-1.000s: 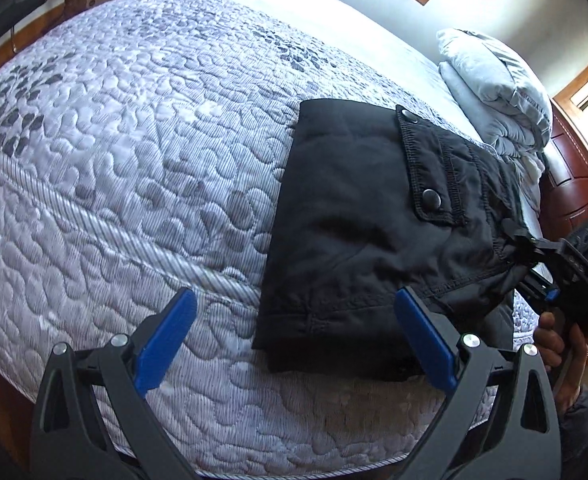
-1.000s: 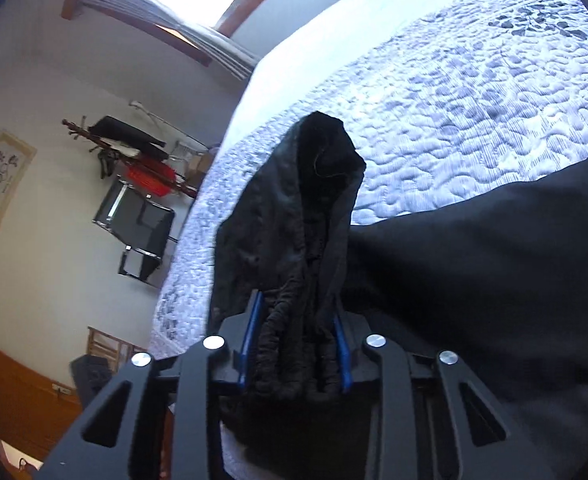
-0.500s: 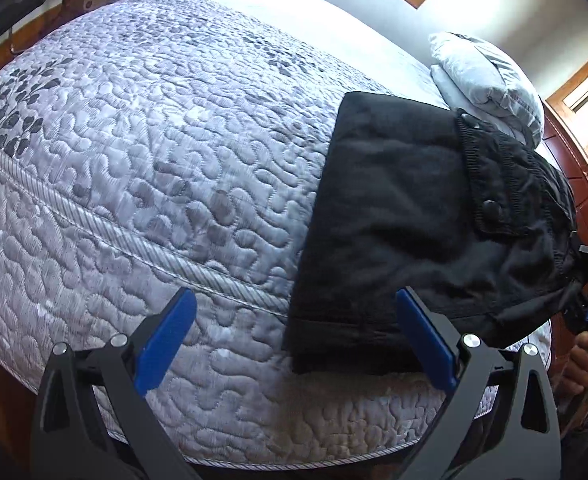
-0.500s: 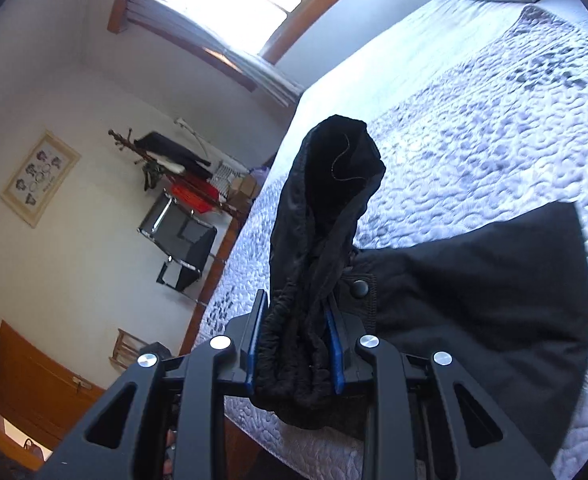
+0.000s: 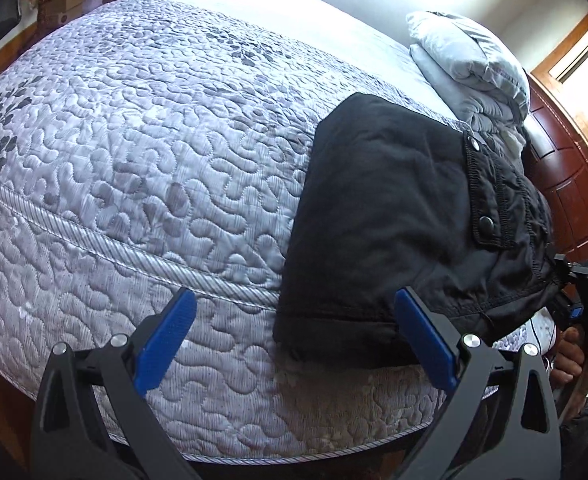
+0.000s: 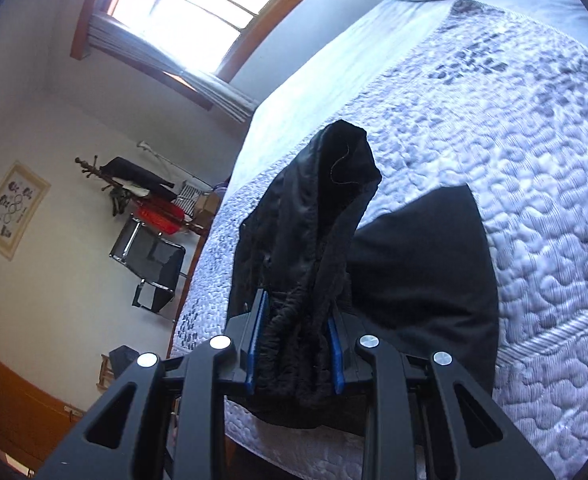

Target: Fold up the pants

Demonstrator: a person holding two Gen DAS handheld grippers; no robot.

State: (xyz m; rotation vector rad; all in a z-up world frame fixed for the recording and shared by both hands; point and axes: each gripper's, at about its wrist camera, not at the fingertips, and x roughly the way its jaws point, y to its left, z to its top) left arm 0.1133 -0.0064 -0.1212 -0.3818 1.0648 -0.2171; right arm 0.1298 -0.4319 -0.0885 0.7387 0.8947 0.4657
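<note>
The black pants [image 5: 378, 216] look like matt woven cloth, soft on the broad folded panel, with a raised stitched edge around the pocket flap [image 5: 494, 196] and a dull dark snap button [image 5: 485, 223] on it. The gathered waistband [image 6: 294, 344] reads as crinkled, ribbed fabric with a faint sheen on the lining above it. The bedspread [image 5: 153, 152] is quilted grey cloth, puffy, slightly satiny, with a corded ridge near its edge. The pillow [image 5: 466, 52] is smooth pale cloth. The headboard [image 5: 566, 184] at far right is polished reddish wood. The gripper fingers [image 5: 165, 336] carry ribbed blue pads on matt black plastic, with bright metal screws.
</note>
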